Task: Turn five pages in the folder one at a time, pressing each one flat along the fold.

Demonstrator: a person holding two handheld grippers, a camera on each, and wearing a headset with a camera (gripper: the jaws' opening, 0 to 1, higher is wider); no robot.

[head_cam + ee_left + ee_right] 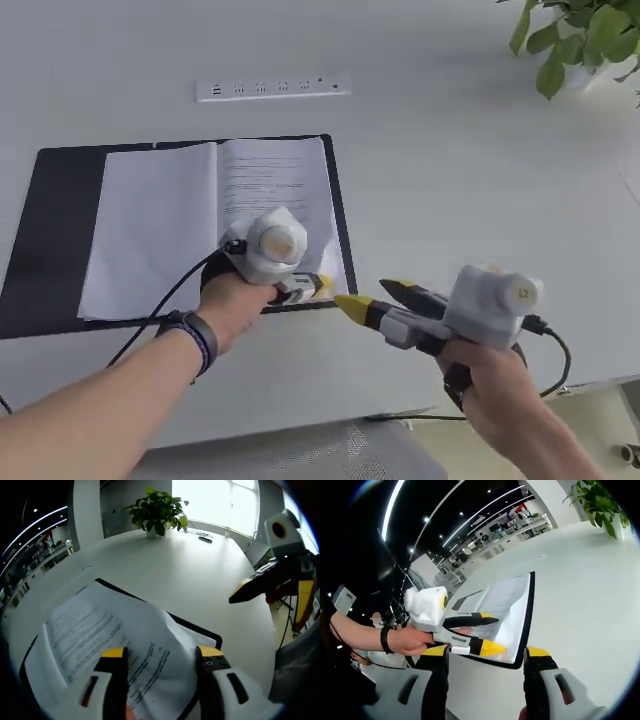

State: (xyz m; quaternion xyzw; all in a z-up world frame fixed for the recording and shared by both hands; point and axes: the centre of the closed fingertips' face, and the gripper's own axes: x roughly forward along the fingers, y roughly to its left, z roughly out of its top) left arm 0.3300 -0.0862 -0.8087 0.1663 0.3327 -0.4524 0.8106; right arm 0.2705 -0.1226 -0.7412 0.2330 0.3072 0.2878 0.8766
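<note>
A black folder (pixel 55 200) lies open on the white table, with a blank left page (pixel 150 230) and a printed right page (pixel 275 180). My left gripper (pixel 318 287) is open at the folder's bottom right corner. In the left gripper view its jaws (pixel 162 652) stand apart over the printed page (pixel 100 630), which bulges upward. In the right gripper view the left gripper (pixel 496 634) straddles that corner of the page (pixel 507 600). My right gripper (pixel 370 295) hovers open just right of the folder, holding nothing, its jaws (pixel 487 651) pointing at the left gripper.
A white power strip (pixel 272 89) lies beyond the folder. A potted plant (pixel 580 35) stands at the far right corner. The table's front edge runs just under my hands, with a grey chair (pixel 300 455) below it. Cables trail from both grippers.
</note>
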